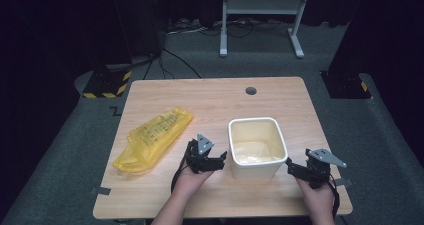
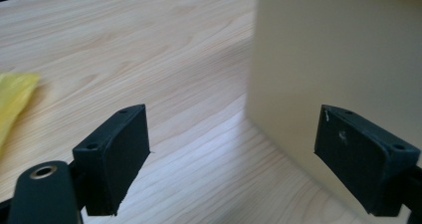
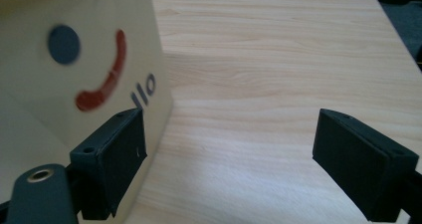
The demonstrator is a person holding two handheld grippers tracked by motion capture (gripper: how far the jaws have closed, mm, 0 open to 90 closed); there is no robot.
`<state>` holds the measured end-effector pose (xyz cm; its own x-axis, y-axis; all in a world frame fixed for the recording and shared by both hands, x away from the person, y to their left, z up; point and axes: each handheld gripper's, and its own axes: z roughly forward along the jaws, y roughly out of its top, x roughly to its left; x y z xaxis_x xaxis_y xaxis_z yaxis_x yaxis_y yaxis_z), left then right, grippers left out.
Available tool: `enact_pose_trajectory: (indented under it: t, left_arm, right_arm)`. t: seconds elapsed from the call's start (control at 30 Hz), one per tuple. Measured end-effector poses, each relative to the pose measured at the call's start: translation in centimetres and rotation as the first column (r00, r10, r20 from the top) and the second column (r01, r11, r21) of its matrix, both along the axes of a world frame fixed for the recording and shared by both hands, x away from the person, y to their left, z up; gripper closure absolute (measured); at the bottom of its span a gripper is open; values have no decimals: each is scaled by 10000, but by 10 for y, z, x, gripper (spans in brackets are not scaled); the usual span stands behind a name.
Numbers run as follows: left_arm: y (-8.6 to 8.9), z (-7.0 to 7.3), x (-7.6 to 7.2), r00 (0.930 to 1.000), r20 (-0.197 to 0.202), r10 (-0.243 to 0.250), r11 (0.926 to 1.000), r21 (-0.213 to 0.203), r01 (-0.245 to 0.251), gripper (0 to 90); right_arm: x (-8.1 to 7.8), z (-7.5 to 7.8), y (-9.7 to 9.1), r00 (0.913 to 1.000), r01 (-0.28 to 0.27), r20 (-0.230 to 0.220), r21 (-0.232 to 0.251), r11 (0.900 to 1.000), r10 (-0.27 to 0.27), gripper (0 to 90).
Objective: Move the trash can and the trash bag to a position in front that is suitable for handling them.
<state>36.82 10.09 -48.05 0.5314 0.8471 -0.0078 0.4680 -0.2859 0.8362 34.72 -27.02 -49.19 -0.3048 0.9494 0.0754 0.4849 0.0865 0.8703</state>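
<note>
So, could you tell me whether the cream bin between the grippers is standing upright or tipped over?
Upright. In the high view the cream bin rests on its base on the table, open mouth facing up, its inside bare.

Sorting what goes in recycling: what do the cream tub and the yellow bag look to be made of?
The cream tub looks like rigid plastic with a smooth, slightly glossy finish: thick rolled rim, even colour, printed marks on one side. The yellow bag seems thin plastic film: it is crinkled, shiny and partly translucent, with print on it. Neither can be confirmed by look alone.
</note>
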Motion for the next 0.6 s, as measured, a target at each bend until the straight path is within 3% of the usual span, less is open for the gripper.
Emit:
enact_pose_trajectory:
  t: [0.07,0.17,0.27,0.3,0.33,0.4,0.43,0.5,0.6]
  left_arm:
    - [8,-1,-1,9999,-58,97,9999,41,-97,140]
    - [44,-6,-9,9974,43,722,9974,57,-722,146]
    - [72,-12,-13,9894,-125,1447,9894,161,-1445,146]
    - [72,-12,-13,9894,-125,1447,9894,161,-1445,146]
    - [81,-13,-14,9841,-81,1775,9833,409,-1771,146]
    - [99,-17,-15,9677,88,2521,9635,909,-2518,146]
    - [112,-19,-13,9493,45,3142,9439,1053,-3129,147]
    - [125,-22,-9,9217,4,3879,9164,1070,-3857,203]
    - [135,-25,-2,8957,-254,4439,8927,996,-4395,285]
  right_arm:
    - [-2,-2,-3,10000,77,-36,77,9999,-77,130]
    - [-8,-9,-10,9997,89,-228,117,9999,-86,133]
    - [-9,-13,-12,9986,-60,-528,-79,10000,56,136]
    - [-9,-13,-12,9986,-60,-528,-79,10000,56,136]
    - [-10,-15,-13,9981,-126,-611,-157,9998,116,136]
    - [-10,-16,-14,9980,-138,-625,-181,9997,126,137]
    - [-10,-18,-14,9972,-144,-732,-136,9998,134,140]
    - [-9,-21,-14,9964,-180,-833,-197,9996,163,142]
    - [-9,-23,-14,9955,-195,-931,-193,9996,176,144]
